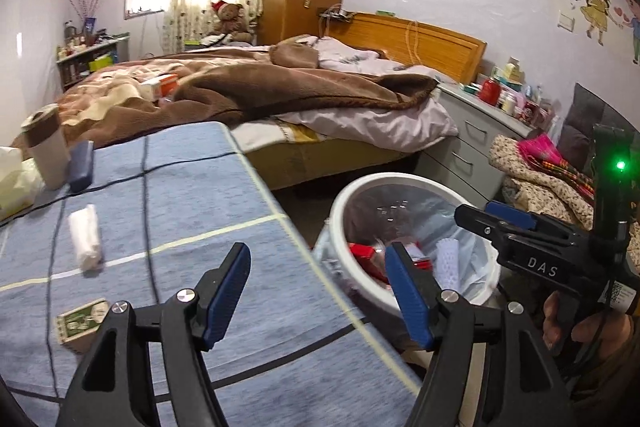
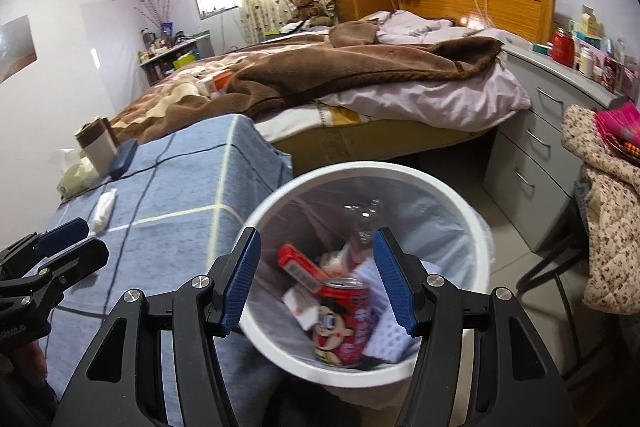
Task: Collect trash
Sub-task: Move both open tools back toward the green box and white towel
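Left gripper (image 1: pixel 318 295) jaws stand wide with nothing between them, over the table (image 1: pixel 180 187) edge beside the bin (image 2: pixel 460 195). Right gripper (image 2: pixel 316 283) jaws stand wide and empty above the bin. Inside the bin: a red can (image 2: pixel 344 323). Left of the bin, a white wrapper (image 1: pixel 85 237) and a small carton (image 1: pixel 80 321) lie on the table

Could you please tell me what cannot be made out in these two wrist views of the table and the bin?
- Trash bin: its bottom, right wrist view, is covered by the red can and other litter.
- Small green-printed box, left wrist view: print too blurred to read; the left gripper hides one corner.
- White wad on the table: motion blur hides what it is.
- Right gripper: open, empty.
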Tool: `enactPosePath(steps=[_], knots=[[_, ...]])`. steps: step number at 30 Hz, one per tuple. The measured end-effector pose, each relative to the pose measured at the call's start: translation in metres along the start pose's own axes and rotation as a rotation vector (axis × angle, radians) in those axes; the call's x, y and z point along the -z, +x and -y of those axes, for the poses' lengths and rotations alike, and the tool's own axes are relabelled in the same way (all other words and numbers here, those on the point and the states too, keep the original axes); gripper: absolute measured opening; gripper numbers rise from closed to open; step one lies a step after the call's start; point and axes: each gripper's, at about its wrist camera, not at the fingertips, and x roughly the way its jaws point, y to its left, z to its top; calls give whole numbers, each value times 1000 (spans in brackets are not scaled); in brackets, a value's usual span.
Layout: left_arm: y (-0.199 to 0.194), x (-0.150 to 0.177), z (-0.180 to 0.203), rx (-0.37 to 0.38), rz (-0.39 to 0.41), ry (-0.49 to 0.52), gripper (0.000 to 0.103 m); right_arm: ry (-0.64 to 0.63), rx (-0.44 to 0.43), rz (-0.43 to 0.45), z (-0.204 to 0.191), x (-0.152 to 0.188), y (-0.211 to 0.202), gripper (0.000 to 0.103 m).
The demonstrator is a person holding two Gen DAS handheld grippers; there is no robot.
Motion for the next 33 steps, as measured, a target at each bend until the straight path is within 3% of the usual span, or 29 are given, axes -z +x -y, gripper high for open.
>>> enactPosePath(steps=[23,33], knots=[[-44,45,-133,-208,-6,-162,75,-150,-201,-11,-107,-12,35,60],[-40,55,-167,-221,-48,-150,79,-237,-284,-62,-157,-16,62,61]])
